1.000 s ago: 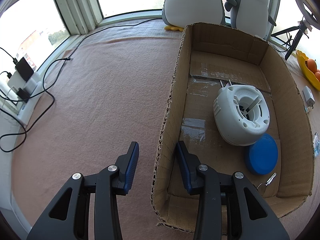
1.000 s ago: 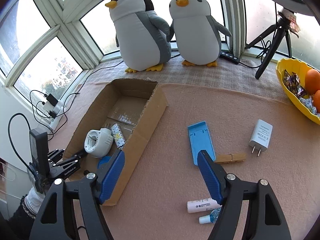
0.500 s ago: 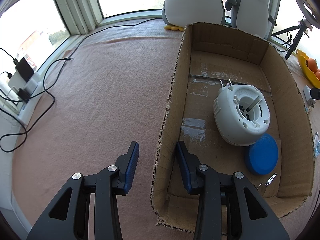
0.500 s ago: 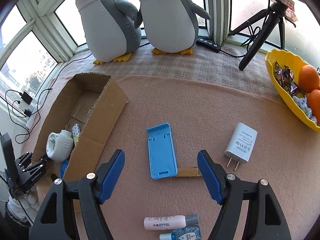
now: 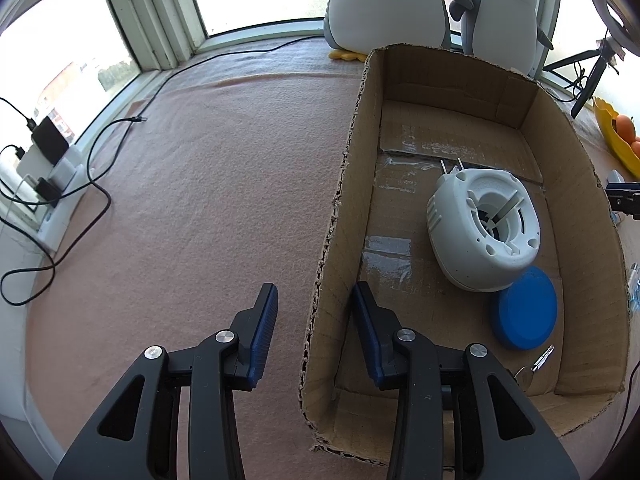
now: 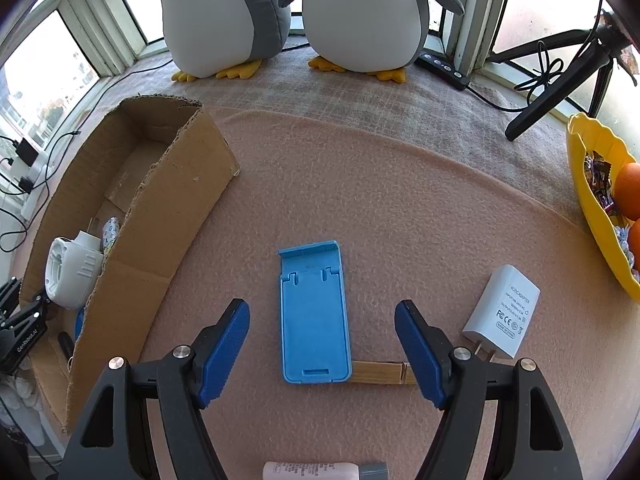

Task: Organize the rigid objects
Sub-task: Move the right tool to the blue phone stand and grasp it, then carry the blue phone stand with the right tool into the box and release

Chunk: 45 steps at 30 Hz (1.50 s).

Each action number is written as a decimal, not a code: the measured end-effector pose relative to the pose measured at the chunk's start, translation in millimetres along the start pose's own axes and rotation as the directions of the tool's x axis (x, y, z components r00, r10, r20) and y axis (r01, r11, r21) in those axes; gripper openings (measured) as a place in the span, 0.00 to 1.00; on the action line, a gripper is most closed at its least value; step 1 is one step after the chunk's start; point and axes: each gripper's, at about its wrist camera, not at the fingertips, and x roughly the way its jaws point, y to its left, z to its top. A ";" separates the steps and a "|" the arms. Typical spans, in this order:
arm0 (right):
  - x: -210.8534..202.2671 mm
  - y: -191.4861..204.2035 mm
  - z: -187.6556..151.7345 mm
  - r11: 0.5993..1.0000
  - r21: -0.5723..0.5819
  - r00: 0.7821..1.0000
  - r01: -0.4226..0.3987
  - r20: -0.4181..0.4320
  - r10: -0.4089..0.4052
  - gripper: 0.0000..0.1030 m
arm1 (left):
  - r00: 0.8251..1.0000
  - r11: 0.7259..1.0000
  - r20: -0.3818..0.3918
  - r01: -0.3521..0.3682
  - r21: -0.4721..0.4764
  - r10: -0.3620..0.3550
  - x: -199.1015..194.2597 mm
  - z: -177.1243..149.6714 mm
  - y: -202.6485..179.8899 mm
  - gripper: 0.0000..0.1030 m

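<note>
Phone stand (image 6: 314,316), blue plastic, lies flat on the blanket (image 6: 400,208) at the carton's (image 6: 160,216) three o'clock; looks light, stiff, slick, best pinched across its long edges. Right gripper (image 6: 322,344) straddles it, unclenched; left gripper (image 5: 314,312) brackets the carton wall, barely parted.

White charger (image 6: 501,312) reads "AC/DC ADAPTER", "FC", "CE", "MADE IN CHINA".

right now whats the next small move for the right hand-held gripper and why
Probably lower it straight down and close on the blue phone stand. The right hand-held gripper is open with the stand lying flat between its fingers, not yet touched, while the cardboard box to the side already holds other items.
</note>
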 end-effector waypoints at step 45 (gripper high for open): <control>18.8 34.1 14.6 0.989 -0.145 0.991 0.017 -0.125 -0.035 0.32 | 1.000 1.000 0.000 0.005 -0.004 -0.005 0.0 -0.7 0.6 0.37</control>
